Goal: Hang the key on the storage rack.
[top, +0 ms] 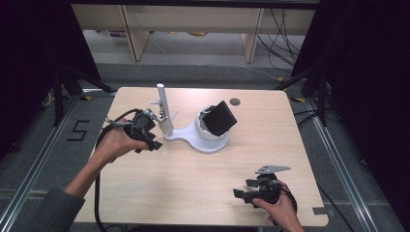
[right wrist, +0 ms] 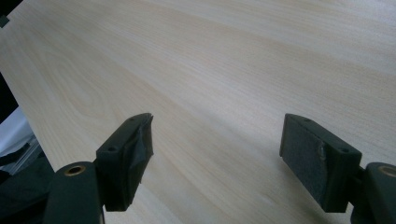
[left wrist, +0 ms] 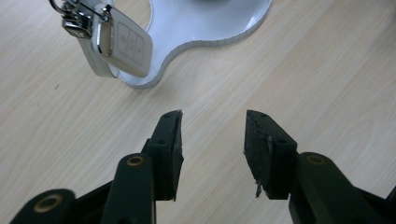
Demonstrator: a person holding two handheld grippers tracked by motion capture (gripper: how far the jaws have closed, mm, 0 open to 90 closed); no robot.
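Left gripper (top: 153,143): it hovered beside the white stand (top: 193,137), jaws parted a moderate way and holding nothing; bare table (left wrist: 303,70) showed between them.
Key fob (left wrist: 123,44): in the left gripper view it hung by a metal ring (left wrist: 70,14) against the stand's upright post (top: 164,108), up and to the left of the jaws and apart from them.
Right gripper (top: 244,191): it sat near the table's front right corner, well apart from the stand, jaws wide open over plain wood and holding nothing.
Black block (top: 220,118): it sat tilted on the stand's round dome.
Risk, missed grasp: the fob lay off the jaws' line — closing from that position would likely have caught only air.
Risk, swinging fob: a glancing touch could have set it swaying on its ring and spoiled the grip.
Risk, stand shift: pulling sideways might have dragged or tipped the light stand — nothing braced it, the right gripper being far off.
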